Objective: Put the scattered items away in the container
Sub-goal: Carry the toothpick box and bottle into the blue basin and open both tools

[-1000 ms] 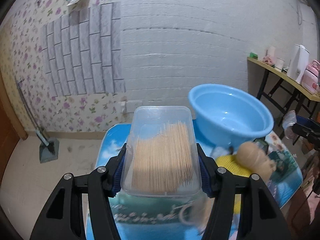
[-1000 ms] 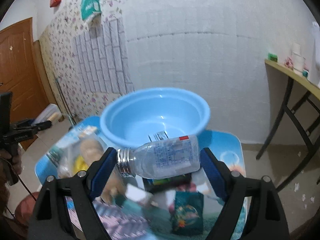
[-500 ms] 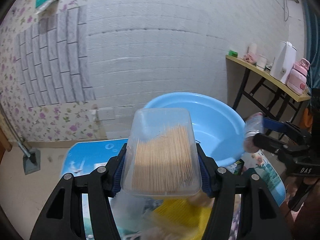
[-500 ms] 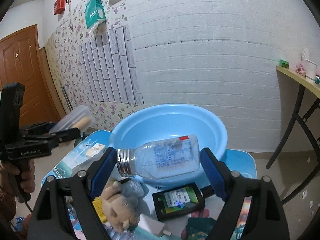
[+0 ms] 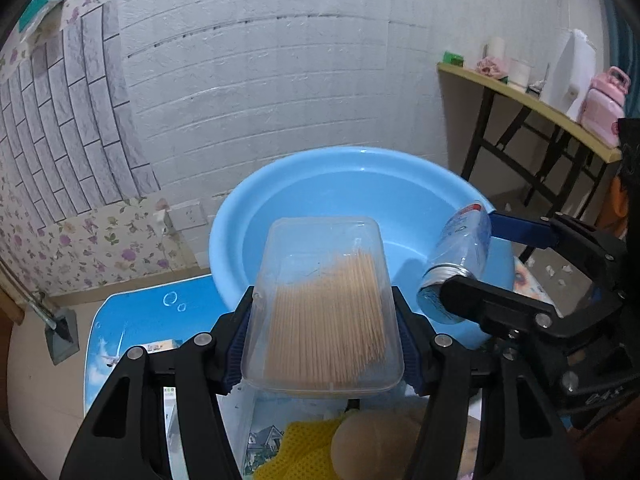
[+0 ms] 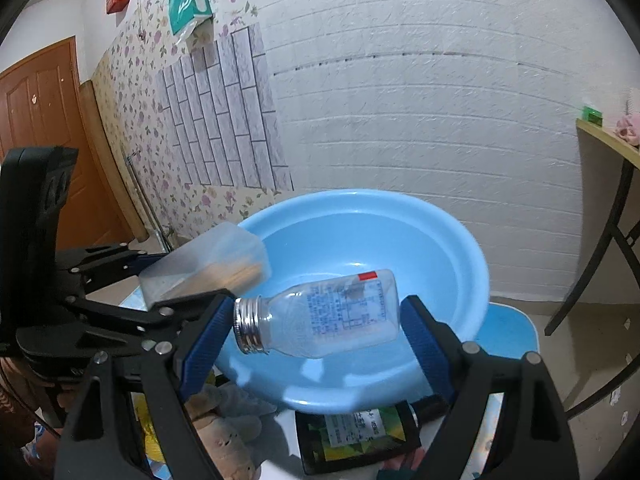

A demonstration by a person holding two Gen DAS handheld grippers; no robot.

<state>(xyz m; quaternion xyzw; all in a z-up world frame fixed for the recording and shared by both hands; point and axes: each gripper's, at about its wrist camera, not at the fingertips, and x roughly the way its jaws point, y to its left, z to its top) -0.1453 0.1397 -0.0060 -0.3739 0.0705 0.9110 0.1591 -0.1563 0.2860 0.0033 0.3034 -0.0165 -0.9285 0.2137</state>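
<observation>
My left tool (image 5: 322, 344) is gripping a clear rectangular plastic box of wooden toothpicks (image 5: 326, 316), long axis pointing ahead at the round blue plastic basin (image 5: 304, 208). My right tool (image 6: 320, 330) is clamping a clear, metal-capped bottle (image 6: 324, 316) crosswise and seems nearer, hanging over the bowl. The bench below is largely hidden.

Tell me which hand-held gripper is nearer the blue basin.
Right. The right hand-held gripper holds its clear bottle over the blue basin; the left hand-held gripper holds the toothpick box at the basin's near rim.
</observation>
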